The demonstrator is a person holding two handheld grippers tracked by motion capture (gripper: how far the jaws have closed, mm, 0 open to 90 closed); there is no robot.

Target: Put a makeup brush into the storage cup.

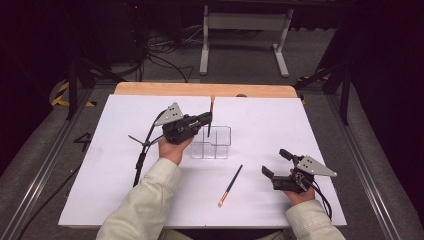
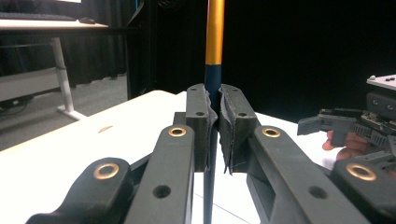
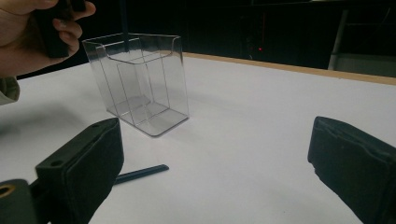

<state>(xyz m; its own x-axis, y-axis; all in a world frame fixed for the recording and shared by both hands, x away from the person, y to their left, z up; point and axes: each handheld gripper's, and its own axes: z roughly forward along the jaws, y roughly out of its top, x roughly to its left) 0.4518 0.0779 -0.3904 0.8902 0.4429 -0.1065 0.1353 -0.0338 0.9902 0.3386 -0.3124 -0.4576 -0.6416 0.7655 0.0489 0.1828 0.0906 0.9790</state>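
Note:
My left gripper is shut on a dark chopstick with an orange upper end and holds it upright. It hangs over a clear plastic holder with two compartments. The stick's lower tip reaches into the holder's open top on the left side. A second chopstick lies flat on the white table in front of the holder. To its right, low over the table, is my right gripper, open with nothing between its jaws.
White sheets cover the wooden table. A cable trails from the left gripper across the left side. A table frame's white legs stand on the floor beyond.

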